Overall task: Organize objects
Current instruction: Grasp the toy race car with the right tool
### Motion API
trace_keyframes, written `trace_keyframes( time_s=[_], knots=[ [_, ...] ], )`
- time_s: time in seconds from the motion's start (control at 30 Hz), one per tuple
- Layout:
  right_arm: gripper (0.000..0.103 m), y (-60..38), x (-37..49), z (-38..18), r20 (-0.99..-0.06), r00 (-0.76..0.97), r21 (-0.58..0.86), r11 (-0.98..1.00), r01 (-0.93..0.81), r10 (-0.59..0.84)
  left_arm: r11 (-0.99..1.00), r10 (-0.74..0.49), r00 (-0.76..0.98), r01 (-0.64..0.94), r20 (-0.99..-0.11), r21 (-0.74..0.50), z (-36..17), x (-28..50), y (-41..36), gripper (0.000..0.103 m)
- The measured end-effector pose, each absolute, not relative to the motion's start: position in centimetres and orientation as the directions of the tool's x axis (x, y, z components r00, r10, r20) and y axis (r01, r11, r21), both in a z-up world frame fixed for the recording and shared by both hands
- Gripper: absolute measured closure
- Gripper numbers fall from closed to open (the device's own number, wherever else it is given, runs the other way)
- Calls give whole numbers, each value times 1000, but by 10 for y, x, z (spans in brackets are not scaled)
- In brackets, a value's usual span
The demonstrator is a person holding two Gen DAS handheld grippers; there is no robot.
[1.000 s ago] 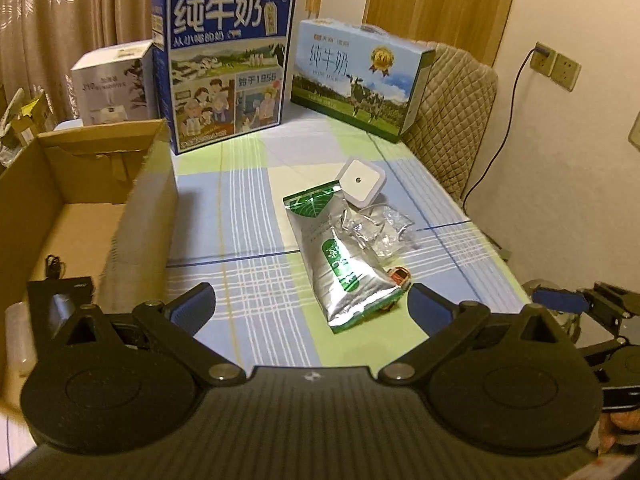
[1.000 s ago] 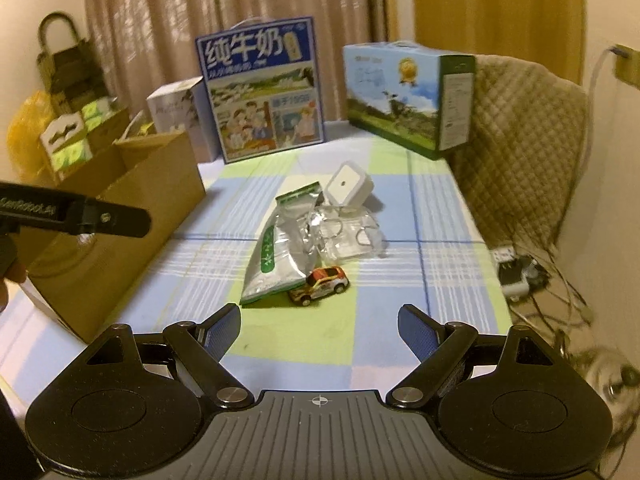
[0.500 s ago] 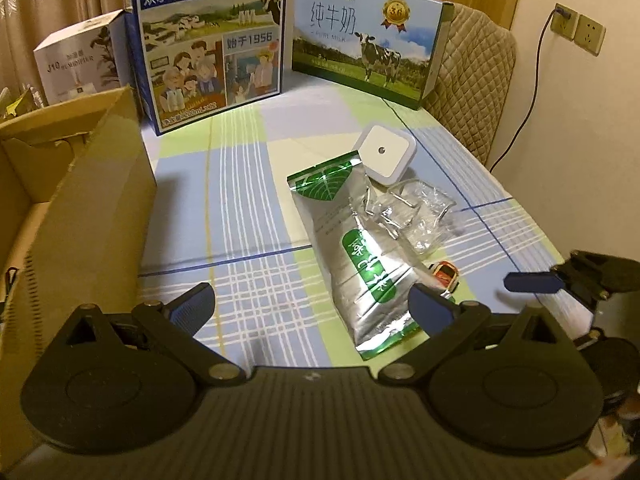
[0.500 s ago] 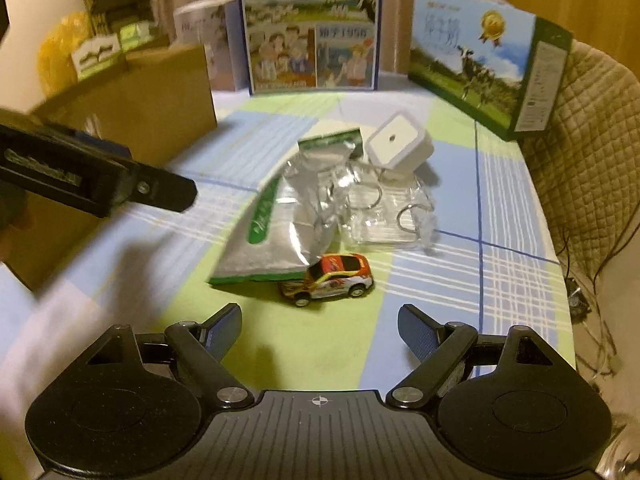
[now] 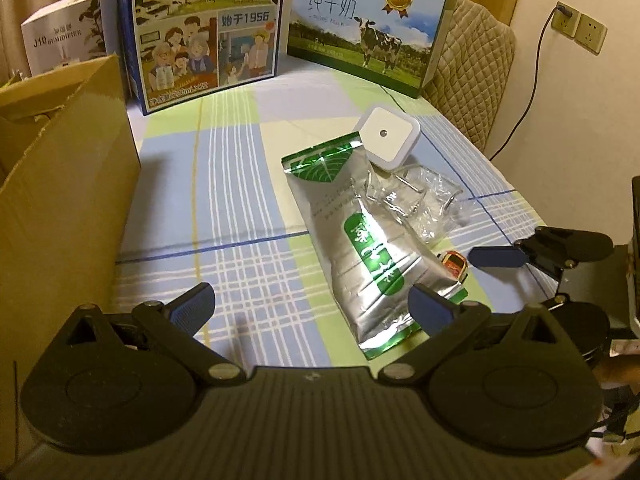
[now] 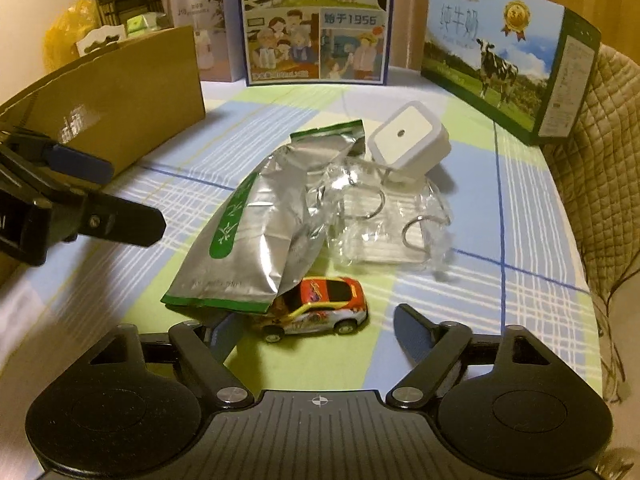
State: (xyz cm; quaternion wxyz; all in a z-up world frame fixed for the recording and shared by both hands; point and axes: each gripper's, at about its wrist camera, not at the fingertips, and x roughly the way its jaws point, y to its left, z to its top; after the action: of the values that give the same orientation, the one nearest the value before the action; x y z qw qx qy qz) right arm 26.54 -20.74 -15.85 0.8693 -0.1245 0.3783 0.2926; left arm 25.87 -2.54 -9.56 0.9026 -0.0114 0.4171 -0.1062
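A silver and green foil pouch (image 5: 368,248) (image 6: 256,232) lies mid-table. Its near corner overlaps an orange and white toy car (image 6: 316,308) (image 5: 454,264). Behind it sit a clear plastic bag with metal rings (image 6: 384,220) (image 5: 416,200) and a white square night light (image 6: 404,144) (image 5: 388,136). My right gripper (image 6: 316,336) is open, low over the table, with the car just ahead between its fingers. My left gripper (image 5: 312,308) is open, hovering before the pouch's near end. The open cardboard box (image 5: 60,184) (image 6: 120,96) stands at the left.
Two milk cartons (image 5: 208,28) (image 5: 368,36) and a white humidifier box (image 5: 64,40) stand along the table's far edge. A quilted chair back (image 5: 472,60) is at the right, with a wall socket and cable (image 5: 560,16) beyond. Checked tablecloth (image 5: 224,200) shows between box and pouch.
Both grippers have moved forward and lower toward the objects. The right gripper now has the toy car just ahead between its open fingers; the left has swung away from the box toward the pouch.
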Motion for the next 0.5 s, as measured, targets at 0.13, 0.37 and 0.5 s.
trace_keyframes(
  time_s=[0.13,0.37,0.5],
  knots=[
    [30,-204,265,-159,-722,540,-7,775,-632,434,974,-220,630,184,-745,-132,-94,259,-24,2],
    [39,-201,266,-158,-731,524,-6,764,-646,437,973,-227,627,180,-745,-144,-95,260,-24,2],
    [39,-206,265,-152,-757,546,-43,805,-591,360,971,-235,626,184,-744,-153,-95,262,-24,2]
  ],
)
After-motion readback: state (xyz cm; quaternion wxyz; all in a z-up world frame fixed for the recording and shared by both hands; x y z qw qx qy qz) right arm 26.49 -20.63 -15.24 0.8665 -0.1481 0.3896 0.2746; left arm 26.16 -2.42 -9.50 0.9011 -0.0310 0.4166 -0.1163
